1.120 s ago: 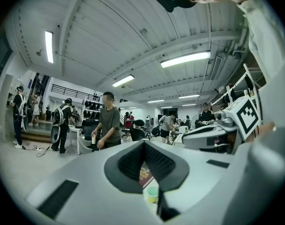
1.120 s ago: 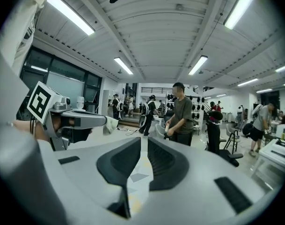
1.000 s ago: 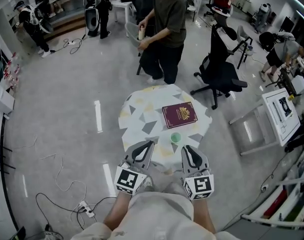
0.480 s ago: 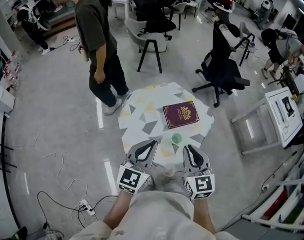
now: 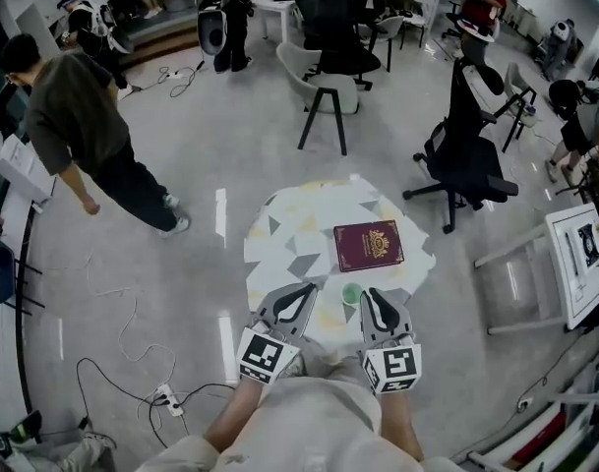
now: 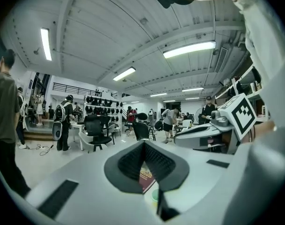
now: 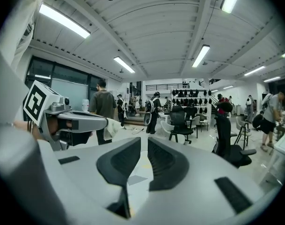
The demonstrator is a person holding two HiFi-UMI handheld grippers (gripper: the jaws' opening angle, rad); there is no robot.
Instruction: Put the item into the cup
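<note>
My left gripper (image 5: pixel 310 291) has its jaws pressed tip to tip, holding nothing. My right gripper's (image 5: pixel 371 295) jaws stand a narrow slit apart, also empty. The green cup (image 5: pixel 350 293) stands on the table (image 5: pixel 284 239). My grippers flank the cup, and the red book (image 5: pixel 368 245) lies just beyond it.

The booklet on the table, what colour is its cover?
The booklet is dark red with a gold emblem; the head view shows it best.
</note>
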